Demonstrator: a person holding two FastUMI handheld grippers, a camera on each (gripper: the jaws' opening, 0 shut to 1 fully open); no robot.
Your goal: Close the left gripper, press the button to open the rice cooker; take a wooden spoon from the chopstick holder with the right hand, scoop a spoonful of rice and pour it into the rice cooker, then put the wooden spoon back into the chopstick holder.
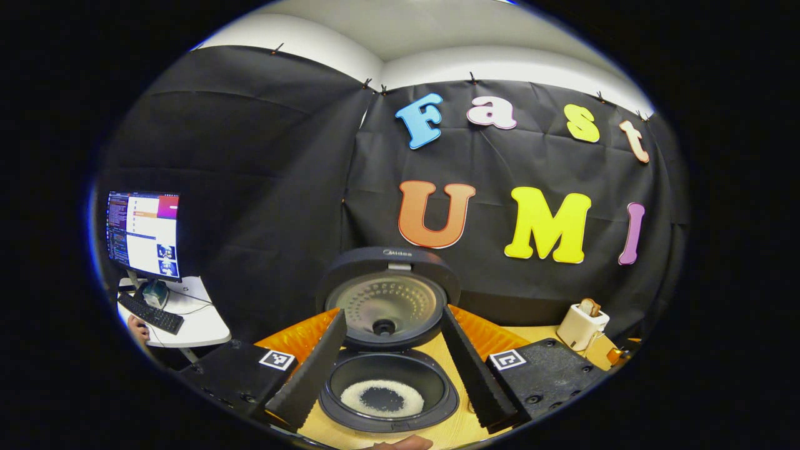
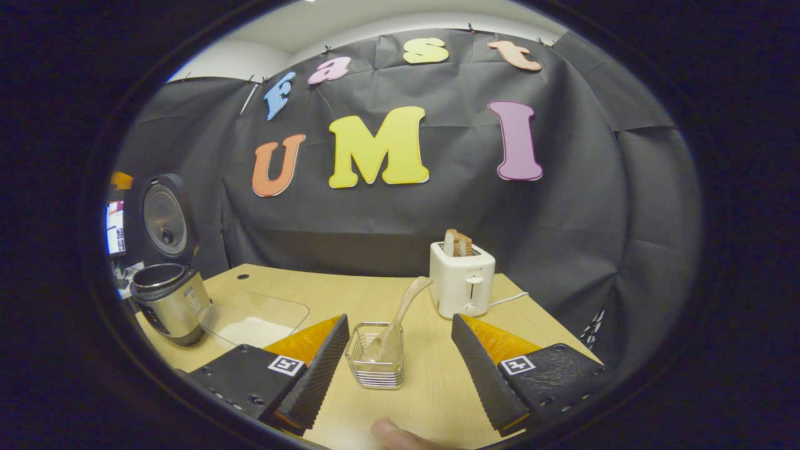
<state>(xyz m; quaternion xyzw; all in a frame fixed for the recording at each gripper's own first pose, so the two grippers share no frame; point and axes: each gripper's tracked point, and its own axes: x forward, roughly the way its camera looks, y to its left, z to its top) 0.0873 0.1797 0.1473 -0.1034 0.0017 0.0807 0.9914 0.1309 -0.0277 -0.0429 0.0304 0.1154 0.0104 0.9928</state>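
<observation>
The rice cooker (image 1: 387, 350) stands with its lid (image 1: 387, 294) tipped up, and a ring of rice (image 1: 382, 398) lies on the bottom of its inner pot, with a bare dark patch at the centre. The wooden spoon (image 2: 400, 312) stands in the chopstick holder (image 2: 376, 356), leaning toward one o'clock. From this I judge the scooping is done and the spoon is back in place, so the task looks to be at its last step or finished. What seems left is for both hands to draw clear without knocking the holder.

The left gripper (image 1: 390, 369) is spread wide, its fingers flanking the open pot, touching nothing. The right gripper (image 2: 400, 369) is also spread. The chopstick holder sits between its fingers, and neither finger touches it.

In the right gripper view the cooker sits at nine o'clock on the counter (image 2: 431, 356). Just beside it, toward the holder, is a clear tray (image 2: 256, 319) with a low heap of rice in it. At twelve o'clock beyond the holder a toaster (image 2: 462, 281) holds slices of bread in its slots.
</observation>
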